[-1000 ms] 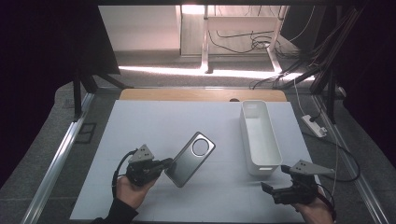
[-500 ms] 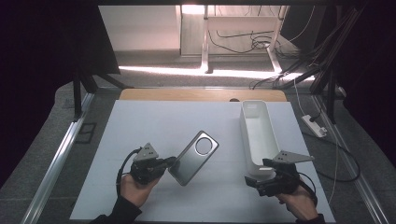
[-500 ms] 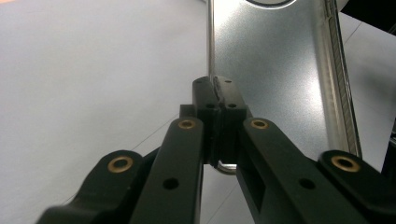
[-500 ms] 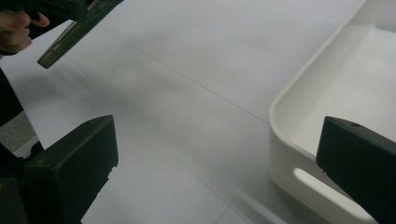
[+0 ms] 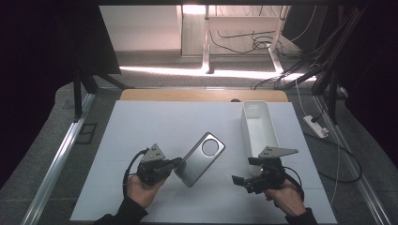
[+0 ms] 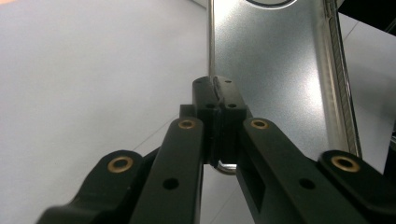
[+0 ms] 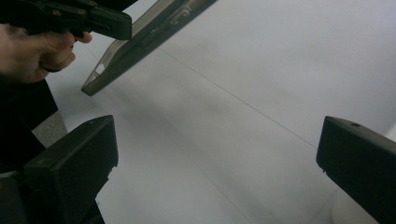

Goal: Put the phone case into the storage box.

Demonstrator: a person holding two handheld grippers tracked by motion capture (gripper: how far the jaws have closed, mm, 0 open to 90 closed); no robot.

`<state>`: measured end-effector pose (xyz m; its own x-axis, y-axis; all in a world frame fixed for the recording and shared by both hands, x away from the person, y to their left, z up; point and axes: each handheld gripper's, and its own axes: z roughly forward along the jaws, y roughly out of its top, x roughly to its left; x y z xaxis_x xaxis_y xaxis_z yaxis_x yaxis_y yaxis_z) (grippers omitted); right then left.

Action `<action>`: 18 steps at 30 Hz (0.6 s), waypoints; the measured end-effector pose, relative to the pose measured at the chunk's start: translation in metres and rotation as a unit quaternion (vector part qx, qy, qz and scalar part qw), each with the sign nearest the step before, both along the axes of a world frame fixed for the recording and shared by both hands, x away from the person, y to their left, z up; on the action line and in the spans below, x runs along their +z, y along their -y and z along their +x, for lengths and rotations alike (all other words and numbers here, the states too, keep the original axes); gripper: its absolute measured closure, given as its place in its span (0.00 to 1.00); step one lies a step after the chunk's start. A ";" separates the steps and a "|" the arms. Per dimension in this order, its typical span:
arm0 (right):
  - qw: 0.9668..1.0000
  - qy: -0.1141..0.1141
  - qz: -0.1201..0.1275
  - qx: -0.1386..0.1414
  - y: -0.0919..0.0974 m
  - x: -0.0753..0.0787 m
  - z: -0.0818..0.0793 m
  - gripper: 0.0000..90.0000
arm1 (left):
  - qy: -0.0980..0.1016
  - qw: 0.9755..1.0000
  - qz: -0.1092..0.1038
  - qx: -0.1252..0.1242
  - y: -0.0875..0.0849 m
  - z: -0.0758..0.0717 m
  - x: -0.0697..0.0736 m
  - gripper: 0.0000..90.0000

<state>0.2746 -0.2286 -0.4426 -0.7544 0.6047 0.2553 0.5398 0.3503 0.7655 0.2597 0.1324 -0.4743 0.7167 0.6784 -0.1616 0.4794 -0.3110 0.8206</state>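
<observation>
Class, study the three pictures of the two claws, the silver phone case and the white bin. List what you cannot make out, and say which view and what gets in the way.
- Silver phone case: in the left claw view the top frame edge cuts off its round hole.
- Case edge under the left claw: covered by the shut pads there.
- White bin: in the high view its near end sits behind the right claw.
- Bin contents: too small and pale to tell in the high view.

The metal plate (image 5: 200,158) is above the middle of the white mat (image 5: 155,124), with the left gripper (image 5: 176,162) at its left edge. The white bin (image 5: 259,130) stands to its right, and the right gripper (image 5: 243,171) is just before the bin.
</observation>
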 end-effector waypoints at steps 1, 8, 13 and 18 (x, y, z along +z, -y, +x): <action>1.000 0.000 0.002 -0.001 -0.003 0.000 0.001 0.00 | 0.000 1.000 0.000 0.000 0.000 0.000 0.000 0.99; 1.000 -0.011 0.016 0.004 -0.020 0.002 0.006 0.00 | 0.005 1.000 0.007 -0.004 0.005 -0.001 0.000 0.99; 1.000 -0.018 0.016 0.014 -0.033 0.001 0.010 0.00 | 0.008 1.000 0.009 -0.006 0.008 -0.002 0.000 0.99; 0.999 -0.037 0.018 0.024 -0.045 0.000 0.012 0.00 | 0.012 1.000 0.008 -0.007 0.011 -0.003 0.001 0.99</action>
<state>0.2869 -0.1839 -0.4429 -0.7608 0.5576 0.3321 0.5786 0.3510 0.7362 0.2562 0.1218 -0.4730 0.7290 0.6712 -0.1341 0.4557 -0.3298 0.8267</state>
